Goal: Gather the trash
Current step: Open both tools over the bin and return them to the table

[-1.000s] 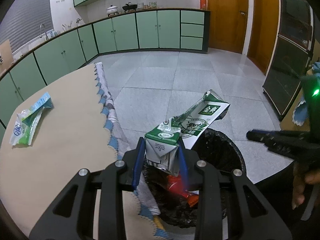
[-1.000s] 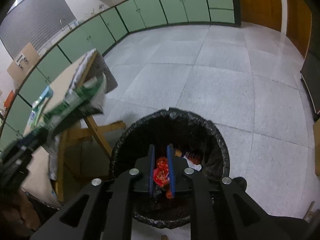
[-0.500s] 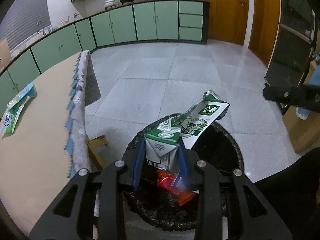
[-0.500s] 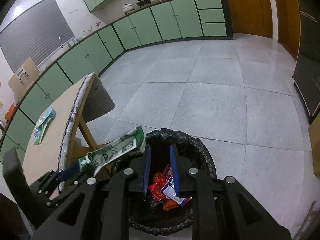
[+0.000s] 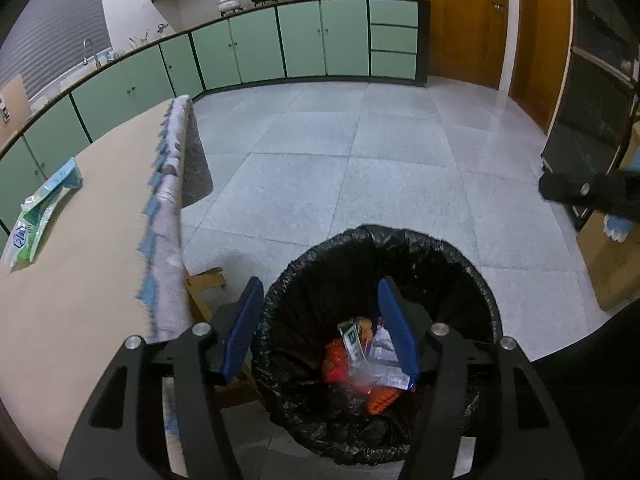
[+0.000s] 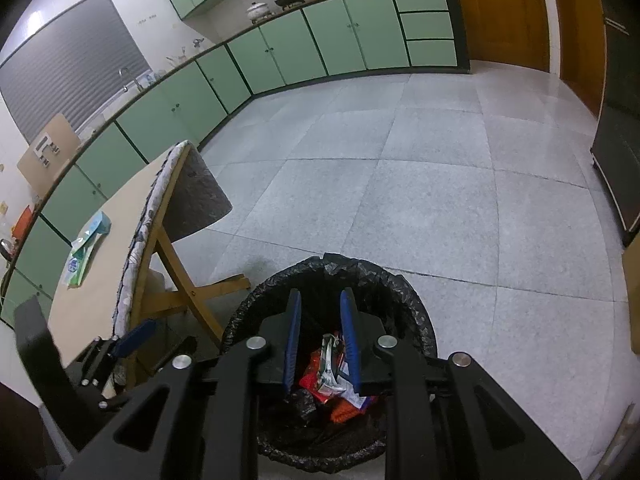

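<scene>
A kitchen with mint-green cabinets (image 5: 320, 36) along white walls, a grey tiled floor (image 5: 360, 152), and wooden doors (image 5: 460, 20).

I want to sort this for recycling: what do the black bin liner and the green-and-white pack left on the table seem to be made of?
The black bin liner looks like thin plastic film: glossy, crinkled, folded over the rim. The green-and-white pack on the beige table seems to be soft printed plastic, lying flat and creased with a faint sheen, though coated paper cannot be ruled out.

left fingers (image 5: 394, 330) just opened, carton (image 5: 352, 342) in bin (image 5: 476, 280)
</scene>
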Motion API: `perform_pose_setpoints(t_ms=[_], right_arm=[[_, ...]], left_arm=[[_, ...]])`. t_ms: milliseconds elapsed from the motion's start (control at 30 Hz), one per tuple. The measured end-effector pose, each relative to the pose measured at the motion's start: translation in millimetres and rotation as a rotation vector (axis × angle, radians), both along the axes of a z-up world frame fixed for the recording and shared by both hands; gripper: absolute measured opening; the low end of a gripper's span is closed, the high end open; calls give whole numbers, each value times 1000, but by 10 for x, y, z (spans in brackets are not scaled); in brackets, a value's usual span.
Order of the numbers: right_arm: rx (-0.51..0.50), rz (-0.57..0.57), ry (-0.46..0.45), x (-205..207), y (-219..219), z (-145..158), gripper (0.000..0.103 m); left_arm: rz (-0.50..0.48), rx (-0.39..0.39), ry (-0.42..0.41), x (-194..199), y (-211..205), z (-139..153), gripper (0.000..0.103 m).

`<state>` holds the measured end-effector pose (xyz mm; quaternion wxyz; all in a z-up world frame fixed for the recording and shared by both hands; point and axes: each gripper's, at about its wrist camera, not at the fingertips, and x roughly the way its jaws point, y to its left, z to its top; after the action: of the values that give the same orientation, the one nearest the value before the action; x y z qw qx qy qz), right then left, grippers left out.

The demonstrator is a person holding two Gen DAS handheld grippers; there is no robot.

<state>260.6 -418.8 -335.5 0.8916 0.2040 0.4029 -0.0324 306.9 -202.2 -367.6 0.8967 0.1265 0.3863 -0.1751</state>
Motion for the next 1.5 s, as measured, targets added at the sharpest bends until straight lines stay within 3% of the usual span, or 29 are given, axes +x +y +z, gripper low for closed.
perform_pose_setpoints(t_ms=[333, 467, 933, 1100, 1200, 1500], right_arm=[[-44, 80, -45, -26, 387, 360, 33], [-59, 123, -74, -5, 615, 543, 35], [-124, 450, -216, 520, 2184, 1110, 43], [-135, 554, -236, 865, 2767, 1125, 44], [-139, 600, -241, 1075, 3133, 1073, 52], [-149, 652, -200, 1719, 3988, 741, 53]], left_arm=[[62, -102, -97, -145, 564, 690, 73], [114, -125, -127, -183, 905, 938, 74], [377, -81, -271, -27, 2439, 1579, 77], [455, -67, -289, 77, 2987, 1588, 77], [498, -54, -286, 192, 3308, 1541, 77], [542, -68, -246, 637, 3955, 1227, 77]])
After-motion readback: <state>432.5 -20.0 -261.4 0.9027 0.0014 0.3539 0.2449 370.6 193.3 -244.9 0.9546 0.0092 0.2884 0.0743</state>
